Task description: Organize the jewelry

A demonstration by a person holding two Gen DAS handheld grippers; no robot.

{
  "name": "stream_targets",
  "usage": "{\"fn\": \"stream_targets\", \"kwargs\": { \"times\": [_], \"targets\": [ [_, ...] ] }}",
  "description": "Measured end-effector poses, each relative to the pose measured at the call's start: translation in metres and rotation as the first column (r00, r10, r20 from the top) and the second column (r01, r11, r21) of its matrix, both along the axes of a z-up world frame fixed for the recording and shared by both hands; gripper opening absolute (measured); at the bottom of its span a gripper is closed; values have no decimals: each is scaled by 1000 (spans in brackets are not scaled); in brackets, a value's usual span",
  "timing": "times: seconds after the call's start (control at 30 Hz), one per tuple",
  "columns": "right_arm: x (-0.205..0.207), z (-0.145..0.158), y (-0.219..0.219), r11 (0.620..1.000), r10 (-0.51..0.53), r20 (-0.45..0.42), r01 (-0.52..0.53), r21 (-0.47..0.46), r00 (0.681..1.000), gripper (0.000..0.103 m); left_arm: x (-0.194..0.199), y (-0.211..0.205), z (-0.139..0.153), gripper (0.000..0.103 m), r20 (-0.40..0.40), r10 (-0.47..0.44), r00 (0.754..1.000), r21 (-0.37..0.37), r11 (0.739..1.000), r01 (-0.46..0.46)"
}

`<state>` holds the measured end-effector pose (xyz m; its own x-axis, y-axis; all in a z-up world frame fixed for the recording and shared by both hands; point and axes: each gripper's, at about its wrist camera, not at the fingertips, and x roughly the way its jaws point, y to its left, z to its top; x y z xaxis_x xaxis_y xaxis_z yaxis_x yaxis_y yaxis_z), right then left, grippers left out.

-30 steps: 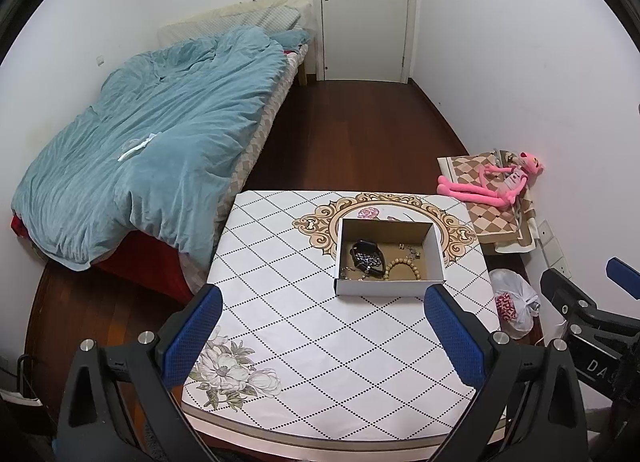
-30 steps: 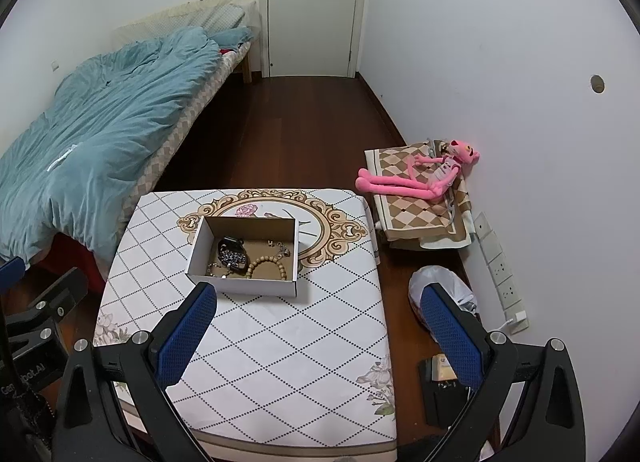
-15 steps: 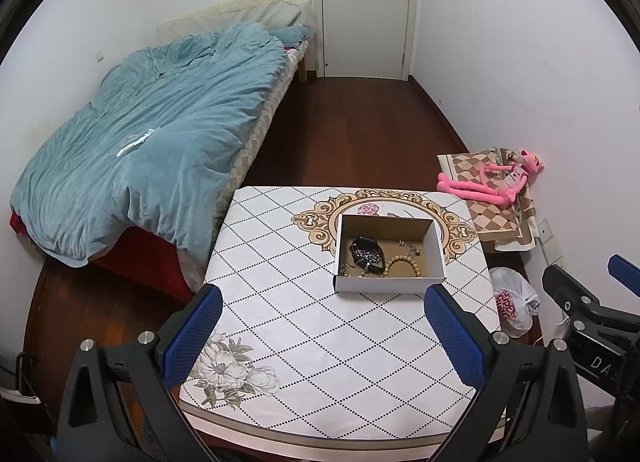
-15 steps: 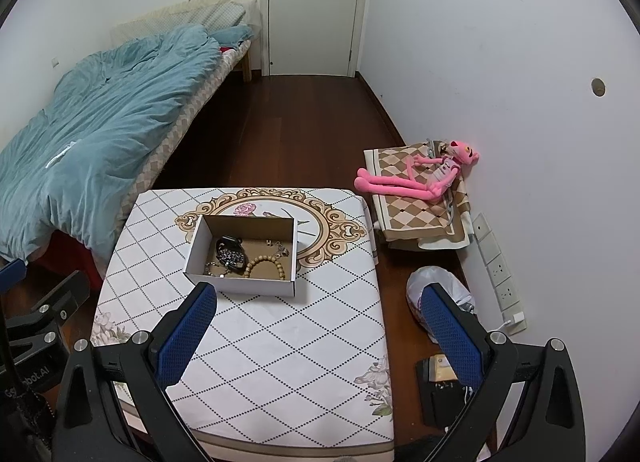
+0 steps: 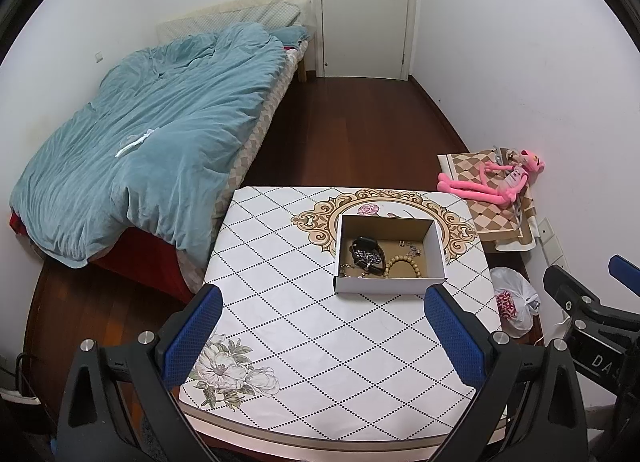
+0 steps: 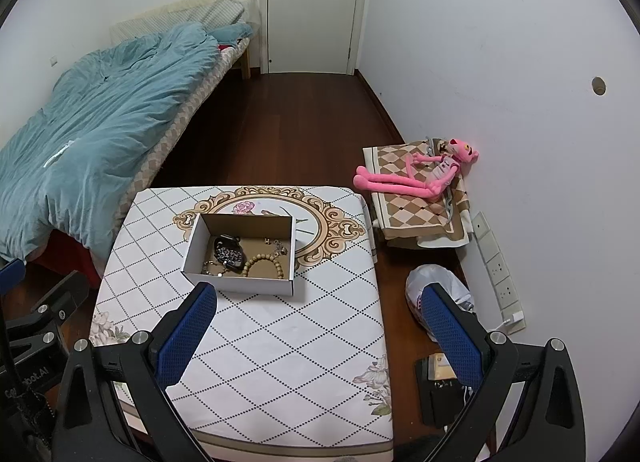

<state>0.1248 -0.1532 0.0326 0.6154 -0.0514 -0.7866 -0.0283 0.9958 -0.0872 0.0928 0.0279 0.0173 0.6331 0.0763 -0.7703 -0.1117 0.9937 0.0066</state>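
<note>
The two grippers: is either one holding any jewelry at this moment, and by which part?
Nothing is held. The left gripper and the right gripper are both open and empty above the table; the jewelry lies in the cardboard box.

hand-held gripper (image 5: 320, 338) | black frame | blue textured pads (image 5: 191, 336) | silver screws

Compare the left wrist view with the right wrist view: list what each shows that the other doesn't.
Only the left wrist view shows the right gripper at its edge and the bed's full left side. Only the right wrist view shows the wall sockets, a dark device on the floor and a round wall hole. Both show the cardboard box of jewelry with the bead bracelet, the table, pink plush and door.
</note>
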Motion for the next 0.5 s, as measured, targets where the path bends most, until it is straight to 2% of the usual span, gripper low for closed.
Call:
{"fn": "stream_targets", "kwargs": {
  "times": [0.5],
  "targets": [
    [1, -2, -2, 1000, -3, -4, 3, -4, 1000, 103, -1, 0, -4, 103, 12, -6, 1000, -18, 1000, 6]
  ]
}}
